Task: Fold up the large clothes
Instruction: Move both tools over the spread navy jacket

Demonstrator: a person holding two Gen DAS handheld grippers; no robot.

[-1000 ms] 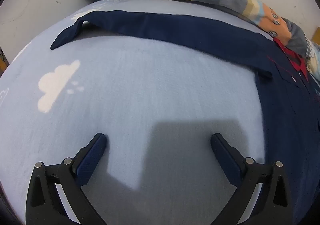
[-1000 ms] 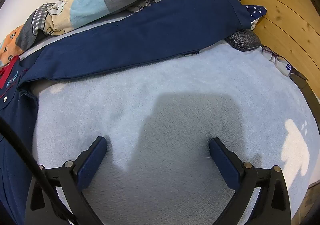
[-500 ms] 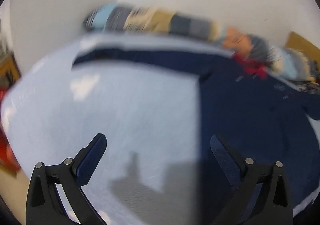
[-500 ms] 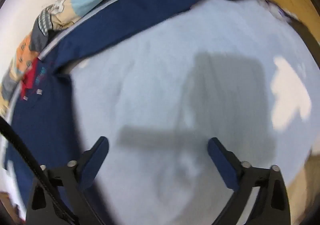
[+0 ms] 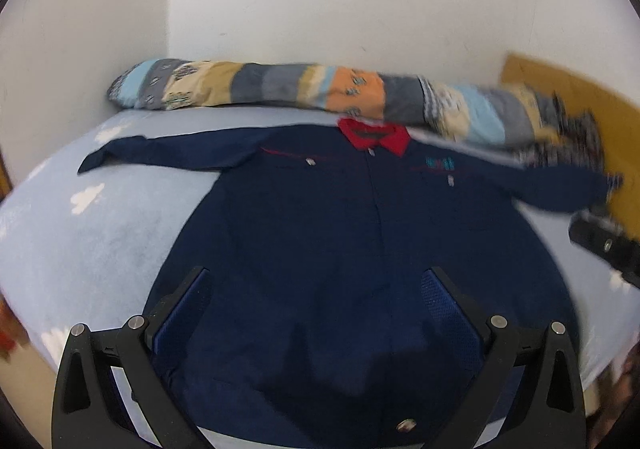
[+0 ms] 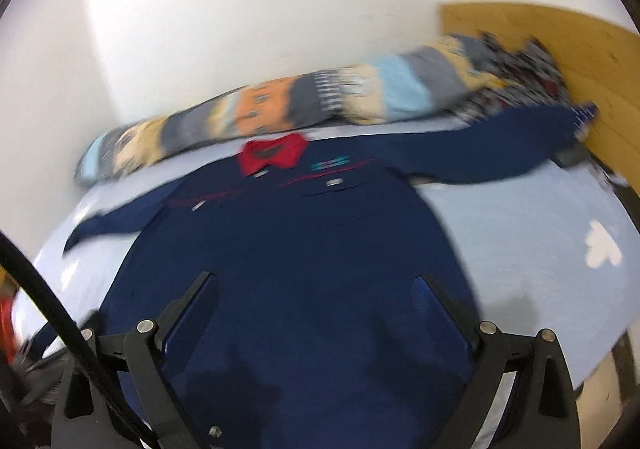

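**Navy shirt spread flat, both grippers open above its hem**

The navy shirt [image 5: 320, 241] lies face up on the pale blue bed [image 5: 100, 249], spread wide. Its lower body fills the space between and ahead of the jaws of both grippers; the red collar [image 5: 374, 137] sits far ahead of them, toward the wall. One sleeve [image 5: 160, 155] runs out far ahead and to the left of the left gripper's jaws, the other sleeve [image 6: 480, 153] far ahead and to the right of the right gripper's jaws, its cuff reaching the wooden headboard [image 6: 560, 57].

The left gripper [image 5: 316, 283] has its jaws spread wide, nothing between them but the cloth below; whether the tips touch the fabric I cannot tell. The right gripper [image 6: 316, 283] is likewise wide open and holds nothing.

Beyond the collar a long patchwork bolster [image 5: 300, 89] lies along the white wall [image 5: 360, 1], just touching the collar's far edge. A black cable [image 6: 48, 289] crosses left of the right gripper's jaws. Both views are blurred.
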